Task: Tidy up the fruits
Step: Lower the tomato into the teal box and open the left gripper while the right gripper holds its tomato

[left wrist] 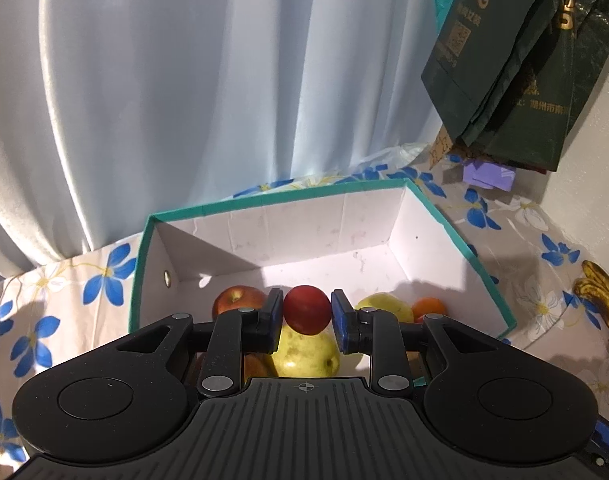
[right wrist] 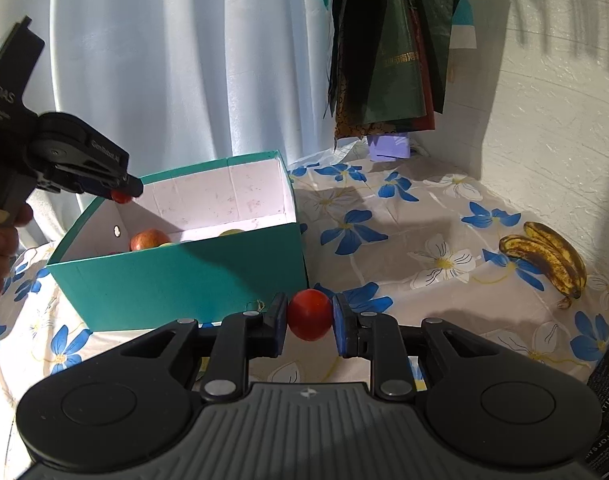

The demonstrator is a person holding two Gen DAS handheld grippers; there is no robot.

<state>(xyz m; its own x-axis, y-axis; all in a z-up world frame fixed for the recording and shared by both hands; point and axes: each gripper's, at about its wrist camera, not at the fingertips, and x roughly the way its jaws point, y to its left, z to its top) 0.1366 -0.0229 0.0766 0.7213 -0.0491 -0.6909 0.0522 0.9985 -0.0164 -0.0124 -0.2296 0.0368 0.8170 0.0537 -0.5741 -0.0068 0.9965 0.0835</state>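
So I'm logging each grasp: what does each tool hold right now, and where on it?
Each holds a small red fruit by its opposite sides: the left tool grips one above the teal box; the right tool grips another outside it.

Pale curtain [left wrist: 164, 100] behind; dark green paper bags [right wrist: 388, 48] hang by the white wall [right wrist: 544, 128]; blue-flowered tablecloth [right wrist: 384, 216]

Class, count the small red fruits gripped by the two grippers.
2: one small red fruit in the left gripper above the box; another in the right gripper outside it.
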